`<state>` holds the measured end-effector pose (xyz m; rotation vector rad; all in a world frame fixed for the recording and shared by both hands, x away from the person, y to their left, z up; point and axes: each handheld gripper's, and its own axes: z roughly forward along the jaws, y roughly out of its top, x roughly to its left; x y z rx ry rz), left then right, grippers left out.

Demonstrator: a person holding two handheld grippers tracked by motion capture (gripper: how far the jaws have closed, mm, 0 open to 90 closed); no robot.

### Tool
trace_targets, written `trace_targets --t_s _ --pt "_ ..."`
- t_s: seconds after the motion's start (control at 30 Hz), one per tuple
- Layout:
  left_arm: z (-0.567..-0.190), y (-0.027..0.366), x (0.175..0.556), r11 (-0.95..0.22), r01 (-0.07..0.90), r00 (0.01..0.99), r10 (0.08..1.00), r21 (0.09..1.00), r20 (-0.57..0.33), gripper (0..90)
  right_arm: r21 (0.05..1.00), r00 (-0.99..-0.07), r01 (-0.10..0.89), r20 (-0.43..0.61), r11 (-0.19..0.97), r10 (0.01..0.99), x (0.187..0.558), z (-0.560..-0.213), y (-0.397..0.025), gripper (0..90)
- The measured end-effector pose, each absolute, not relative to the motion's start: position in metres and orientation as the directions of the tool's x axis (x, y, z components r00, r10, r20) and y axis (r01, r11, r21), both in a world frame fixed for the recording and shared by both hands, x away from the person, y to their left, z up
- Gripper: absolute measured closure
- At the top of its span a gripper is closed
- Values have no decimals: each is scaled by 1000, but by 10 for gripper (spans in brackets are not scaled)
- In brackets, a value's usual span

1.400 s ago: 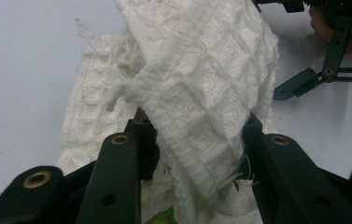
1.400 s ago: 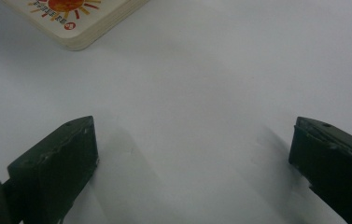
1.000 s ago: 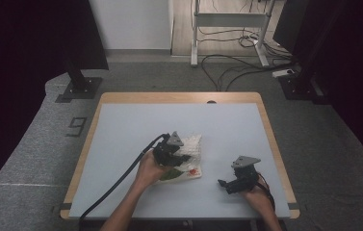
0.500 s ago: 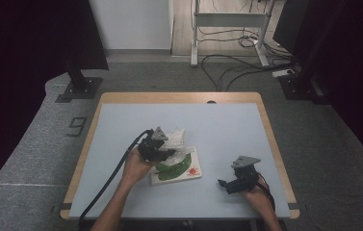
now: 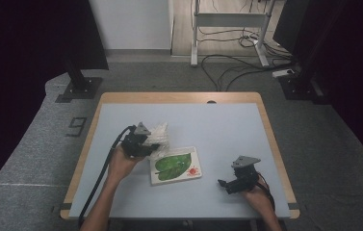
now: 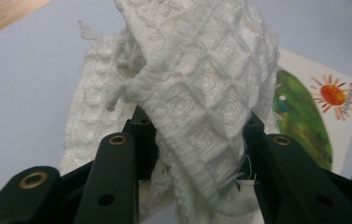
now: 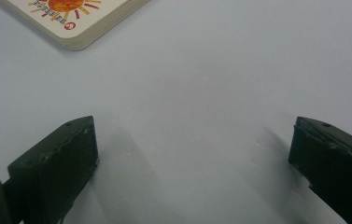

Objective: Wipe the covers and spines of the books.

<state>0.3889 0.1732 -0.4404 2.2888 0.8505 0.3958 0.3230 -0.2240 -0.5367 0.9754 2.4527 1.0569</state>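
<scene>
A white waffle-weave cloth (image 5: 159, 136) (image 6: 197, 93) is bunched up and lifted at the left of a white board book (image 5: 175, 165) with a green leaf and a red sun on its cover. My left gripper (image 5: 146, 147) (image 6: 197, 140) is shut on the cloth, its black jaws pinching a fold. The book (image 6: 318, 107) lies flat on the table behind the cloth. My right gripper (image 5: 223, 184) (image 7: 194, 154) rests low over the table at the front right, jaws wide apart with nothing between them. A corner of the book (image 7: 78, 18) lies ahead of it.
The pale blue table (image 5: 217, 125) has a wooden rim (image 5: 179, 97). A black cable (image 5: 103, 173) trails from the left gripper toward the front left edge. On the floor behind the table stand a desk frame (image 5: 227, 24) and loose cables (image 5: 232, 57).
My left gripper has pulled the cloth leftward off the book, uncovering the green leaf cover. The right gripper has stayed in place.
</scene>
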Motion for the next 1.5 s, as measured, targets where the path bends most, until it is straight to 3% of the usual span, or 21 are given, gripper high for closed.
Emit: trace_targets --t_s 1.13,1.5 --pt "-452 278 409 -415 619 549 836 666 10 612 727 -727 469 -4 501 687 323 -537 -224 6" --pt "-472 292 413 -384 657 508 861 649 -4 606 727 -727 470 -4 501 687 323 -537 -224 6"
